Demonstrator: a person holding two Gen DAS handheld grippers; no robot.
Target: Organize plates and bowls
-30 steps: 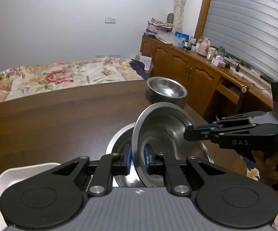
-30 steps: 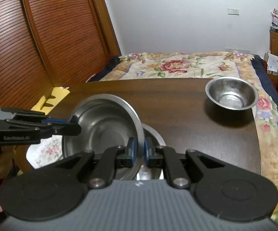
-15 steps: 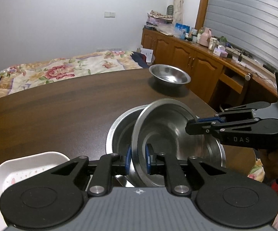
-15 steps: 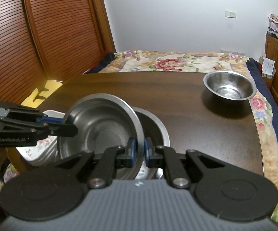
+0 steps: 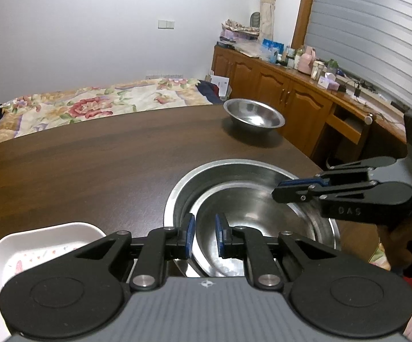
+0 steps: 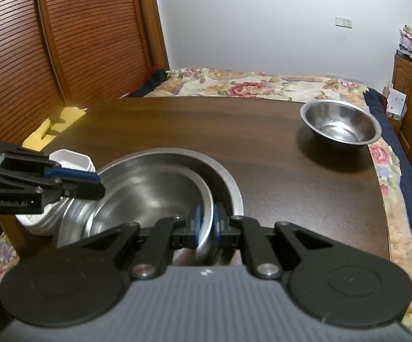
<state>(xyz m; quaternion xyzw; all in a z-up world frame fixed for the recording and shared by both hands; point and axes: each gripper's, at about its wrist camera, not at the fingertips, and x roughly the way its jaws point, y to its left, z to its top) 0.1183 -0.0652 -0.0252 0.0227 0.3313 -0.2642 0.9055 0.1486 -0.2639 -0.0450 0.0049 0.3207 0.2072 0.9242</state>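
Here I see a bedroom: white walls, a louvred wooden door, a bed with a floral quilt and a cluttered wooden sideboard around my dark wood surface. On it, a large steel bowl sits near the front edge with a smaller steel bowl tilted inside it. My right hand-held gripper is clamped on that inner bowl's rim. My left hand-held gripper is narrow, its pads either side of the rim without visibly pressing. A third steel bowl stands well apart, and white dishes stand beside the nest.
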